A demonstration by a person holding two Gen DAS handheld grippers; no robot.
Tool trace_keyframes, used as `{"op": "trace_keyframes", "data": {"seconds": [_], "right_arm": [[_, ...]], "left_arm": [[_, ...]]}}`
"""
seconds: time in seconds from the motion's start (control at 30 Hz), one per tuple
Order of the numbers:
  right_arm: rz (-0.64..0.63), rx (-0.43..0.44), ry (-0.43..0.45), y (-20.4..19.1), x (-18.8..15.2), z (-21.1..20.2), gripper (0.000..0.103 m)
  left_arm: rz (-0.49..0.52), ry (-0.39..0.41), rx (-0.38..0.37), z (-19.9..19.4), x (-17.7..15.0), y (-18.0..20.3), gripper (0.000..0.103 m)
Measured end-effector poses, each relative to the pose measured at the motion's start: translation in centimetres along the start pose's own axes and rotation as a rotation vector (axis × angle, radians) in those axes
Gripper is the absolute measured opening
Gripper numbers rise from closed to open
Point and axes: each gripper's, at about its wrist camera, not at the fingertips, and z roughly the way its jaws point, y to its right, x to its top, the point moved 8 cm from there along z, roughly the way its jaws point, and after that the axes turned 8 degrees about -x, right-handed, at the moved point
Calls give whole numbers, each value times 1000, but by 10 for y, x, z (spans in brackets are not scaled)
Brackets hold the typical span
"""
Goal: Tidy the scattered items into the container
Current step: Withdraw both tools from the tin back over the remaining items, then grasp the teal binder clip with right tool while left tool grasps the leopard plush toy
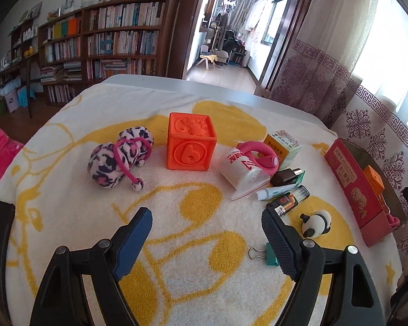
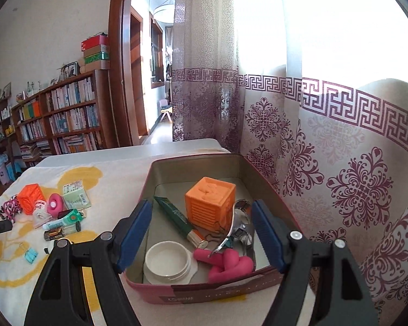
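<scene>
Your left gripper (image 1: 206, 240) hangs over the yellow-and-white towel (image 1: 176, 285), fingers spread wide with nothing between them. Your right gripper (image 2: 202, 233) sits above the red tin (image 2: 217, 292), fingers also wide and empty.

Landmark: the red tin, at the towel's window-side edge, open top.

Inside the tin:
- orange block (image 2: 210, 201) toward the far wall, upright.
- green tube (image 2: 176, 218) lying diagonally just beside the block, on the side toward the towel.
- white lid (image 2: 168, 261) at the near corner, hollow side up.
- pink knotted toy (image 2: 229, 267) along the near wall, beside the lid.
- tangle of shiny metal bits (image 2: 240, 222) between the block and the pink toy; what they are you cannot tell.

Still outside the tin, on the towel:
- panda figure (image 1: 316, 223) nearest the tin.
- teal binder clip (image 1: 270, 254) near the panda, partly behind your left gripper's finger.
- tight cluster farther out: lighter (image 1: 289, 201), small white tube (image 1: 274, 191), dark plug (image 1: 284, 178), white squeeze tube (image 1: 240, 172), pink roller (image 1: 261, 156), yellow-green carton (image 1: 284, 144). Most touch or overlap.
- red-orange number block (image 1: 191, 145) beyond the cluster, standing alone.
- leopard-print pouch (image 1: 119, 157) farthest from the tin, pink cord looped over it.

Both grippers are clear of every item.
</scene>
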Motion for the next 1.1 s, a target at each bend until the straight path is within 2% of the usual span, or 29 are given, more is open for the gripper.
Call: {"op": "trace_keyframes", "data": {"seconds": [0.07, 0.17, 0.23, 0.3, 0.37, 0.4, 0.47, 0.6, 0.93, 1.07, 1.1], "right_arm": [[-38, 191, -55, -38, -6, -10, 80], [-187, 485, -188, -108, -28, -22, 80], [-308, 592, -240, -146, -45, -28, 80], [-411, 652, -275, -176, -62, -30, 80], [-486, 688, -306, -199, -81, -27, 76], [-521, 701, -326, -207, -89, -24, 66], [-578, 709, -355, -221, -100, -17, 57], [-648, 693, -362, -236, -107, -3, 57], [-780, 719, -368, -258, -113, 20, 57], [-758, 756, -400, -259, -117, 27, 56], [-745, 763, -407, -258, -116, 28, 53]], "left_arm": [[-26, -5, 11, -1, -1, -13, 84], [-106, 1, 15, -5, 0, -34, 84], [-133, 19, 22, -11, 1, -43, 84], [-144, 30, 29, -14, 2, -48, 84], [-155, 30, 31, -15, 1, -52, 84], [-161, 26, 31, -14, 0, -53, 84], [-168, 19, 31, -13, 0, -56, 84], [-175, 16, 32, -12, 0, -58, 84], [-177, -16, 34, -4, -5, -56, 84], [-189, -24, 36, -1, -6, -59, 84], [-192, -25, 38, -1, -7, -60, 84]]}}
